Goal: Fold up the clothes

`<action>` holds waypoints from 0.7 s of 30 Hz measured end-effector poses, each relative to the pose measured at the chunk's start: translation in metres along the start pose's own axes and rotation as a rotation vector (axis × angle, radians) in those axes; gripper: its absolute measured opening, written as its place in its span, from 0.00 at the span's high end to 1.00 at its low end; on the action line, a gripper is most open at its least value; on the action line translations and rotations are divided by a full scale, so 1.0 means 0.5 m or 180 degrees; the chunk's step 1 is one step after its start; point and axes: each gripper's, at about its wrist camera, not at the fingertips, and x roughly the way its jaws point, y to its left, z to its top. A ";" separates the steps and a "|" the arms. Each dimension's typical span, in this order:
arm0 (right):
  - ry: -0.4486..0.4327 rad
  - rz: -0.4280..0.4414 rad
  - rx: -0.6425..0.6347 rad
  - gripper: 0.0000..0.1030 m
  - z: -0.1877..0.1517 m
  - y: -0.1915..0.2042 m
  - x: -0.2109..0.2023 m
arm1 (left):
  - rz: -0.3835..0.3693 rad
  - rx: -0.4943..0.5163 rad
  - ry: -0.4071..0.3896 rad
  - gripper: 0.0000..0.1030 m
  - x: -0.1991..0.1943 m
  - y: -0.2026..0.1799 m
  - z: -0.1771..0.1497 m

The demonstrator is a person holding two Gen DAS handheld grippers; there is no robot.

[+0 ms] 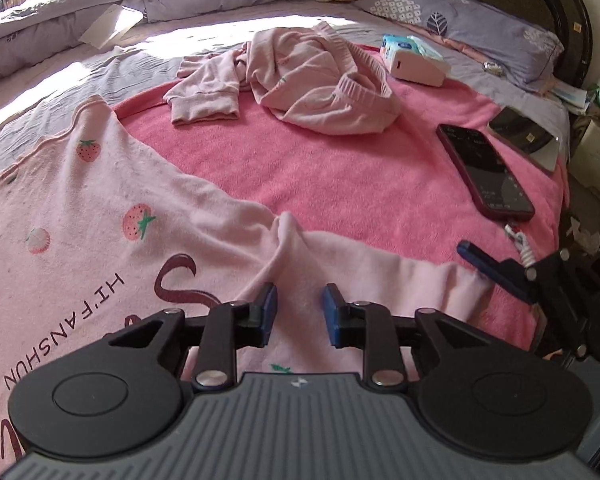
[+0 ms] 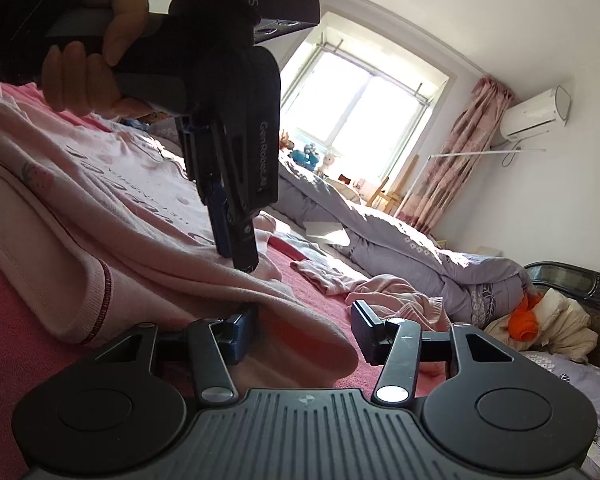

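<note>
A pale pink shirt (image 1: 100,208) with strawberry prints and lettering lies spread on a pink blanket (image 1: 340,184). My left gripper (image 1: 301,312) points down over the shirt's sleeve joint, jaws apart, with a raised ridge of cloth (image 1: 288,236) just ahead of them. In the right wrist view, a hand holds the left gripper (image 2: 236,254) with its tips on the shirt (image 2: 112,184). My right gripper (image 2: 304,326) lies low at the sleeve end (image 2: 300,348). The cloth bulges between its jaws, but the right pad stands clear of it. In the left wrist view, the right gripper (image 1: 496,270) sits at the sleeve's tip.
A second pink garment (image 1: 320,92) lies crumpled farther up the bed. Two phones (image 1: 484,172) (image 1: 528,136) lie at the blanket's right edge, and a tissue pack (image 1: 414,60) beside a pillow (image 1: 480,28). A rolled lilac duvet (image 2: 400,248) runs along the far side.
</note>
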 end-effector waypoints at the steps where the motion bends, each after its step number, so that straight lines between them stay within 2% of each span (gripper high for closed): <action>1: 0.0026 0.0016 0.0013 0.76 0.001 0.001 0.003 | 0.0025 -0.0018 -0.0032 0.62 0.006 0.002 -0.006; 2: 0.0067 0.0032 0.0023 0.87 0.000 0.001 0.006 | 0.0006 -0.0091 -0.0077 0.62 0.006 0.009 -0.007; 4: 0.0150 0.0039 0.0041 0.89 -0.009 -0.004 0.003 | 0.0013 -0.0245 -0.0119 0.62 0.005 0.024 -0.002; 8: 0.0305 0.0016 0.0024 0.92 -0.031 -0.016 -0.011 | 0.0294 -0.0190 -0.0158 0.60 0.020 0.027 0.003; 11: 0.0343 -0.0061 0.0093 0.94 -0.034 -0.027 -0.022 | 0.0290 -0.0213 -0.0186 0.60 0.024 0.030 0.002; 15: 0.0222 -0.0119 0.0446 0.95 -0.006 -0.062 -0.037 | 0.0273 -0.0211 -0.0188 0.59 0.023 0.033 0.003; 18: 0.0281 -0.0115 0.0379 0.95 -0.006 -0.055 -0.033 | 0.0254 -0.0311 -0.0164 0.59 0.002 0.051 0.004; 21: 0.0506 -0.0044 0.0301 0.95 -0.040 -0.051 -0.035 | 0.0602 -0.0319 -0.0325 0.58 -0.070 0.090 -0.014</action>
